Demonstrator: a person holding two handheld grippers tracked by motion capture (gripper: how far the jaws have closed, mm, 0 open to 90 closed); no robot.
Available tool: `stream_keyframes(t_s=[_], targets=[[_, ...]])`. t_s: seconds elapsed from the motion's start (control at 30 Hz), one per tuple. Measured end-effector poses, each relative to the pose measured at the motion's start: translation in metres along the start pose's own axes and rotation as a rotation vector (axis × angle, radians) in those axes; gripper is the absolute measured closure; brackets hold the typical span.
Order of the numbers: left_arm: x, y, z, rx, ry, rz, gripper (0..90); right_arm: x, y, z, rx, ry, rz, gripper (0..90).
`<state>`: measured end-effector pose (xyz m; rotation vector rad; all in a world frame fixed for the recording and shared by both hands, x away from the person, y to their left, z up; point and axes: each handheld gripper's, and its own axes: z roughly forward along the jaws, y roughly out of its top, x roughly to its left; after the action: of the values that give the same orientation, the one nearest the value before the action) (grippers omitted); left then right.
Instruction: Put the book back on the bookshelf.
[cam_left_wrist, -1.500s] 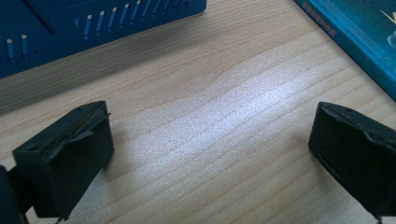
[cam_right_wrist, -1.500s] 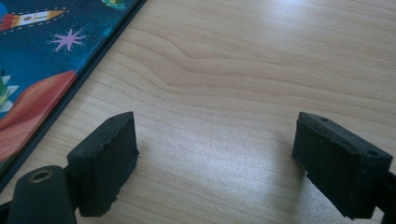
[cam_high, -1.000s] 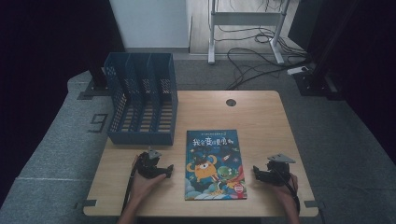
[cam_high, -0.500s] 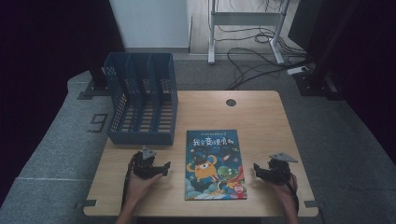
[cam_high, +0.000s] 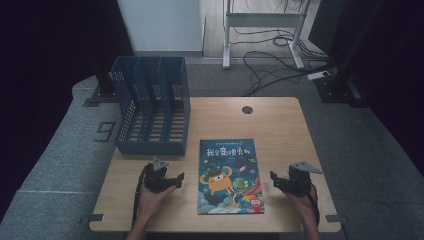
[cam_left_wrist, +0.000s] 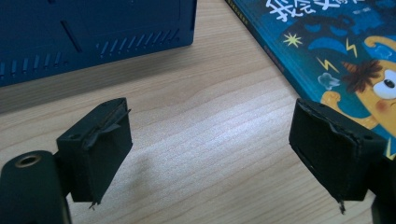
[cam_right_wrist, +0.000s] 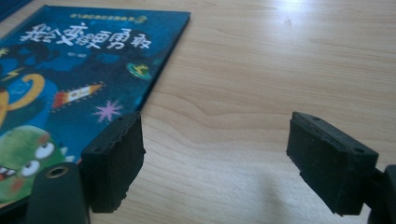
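A light wooden bench with rounded corners and a round dark cable hole near its far edge is seen from above, set on a grey carpeted floor in a dim room. A picture book with a blue cover, an orange monster and a green one is laid flat on the bench, slightly toward the near edge and about midway between the 2 hands. A blue file rack with 3 slots is stood on the far left part of the bench, its near wall just beyond the book's far left corner but apart from it. Beyond the bench, a white panel, a metal frame and loose cables on the floor are visible; a marking like a 9 is seen on the carpet at the left. The left hand-held gripper is held low over bare wood left of the book, its jaws apart with nothing between them after closing a little just now; in the left gripper view the book's edge is seen beside its right jaw. The right hand-held gripper is held over bare wood just right of the book, jaws wide apart and empty.
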<state>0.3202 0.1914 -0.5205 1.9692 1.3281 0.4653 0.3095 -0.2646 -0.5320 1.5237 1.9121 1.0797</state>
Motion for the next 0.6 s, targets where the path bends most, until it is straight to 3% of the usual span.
stream_keyframes(t_s=[0.2,0.27,0.33,0.43,0.53,0.6], targets=[[-0.007,0.010,0.000,-0.009,-0.008,0.011,13.8,0.015,0.017,0.002,-0.016,0.028,-0.024,18.6],[-0.013,0.018,0.003,-0.006,-0.025,0.011,14.1,0.024,0.024,0.007,-0.026,0.055,-0.014,18.7],[-0.020,0.025,0.006,-0.007,-0.041,0.016,14.3,0.036,0.030,0.010,-0.031,0.067,-0.037,18.7],[-0.030,0.025,0.008,-0.018,-0.061,0.036,14.8,0.048,0.028,0.013,-0.042,0.120,-0.037,18.9],[-0.037,0.024,0.009,-0.011,-0.078,0.052,14.7,0.053,0.024,0.016,-0.022,0.129,-0.063,18.9],[-0.039,0.022,0.010,-0.005,-0.086,0.053,14.8,0.054,0.021,0.020,-0.015,0.139,-0.050,19.0]])
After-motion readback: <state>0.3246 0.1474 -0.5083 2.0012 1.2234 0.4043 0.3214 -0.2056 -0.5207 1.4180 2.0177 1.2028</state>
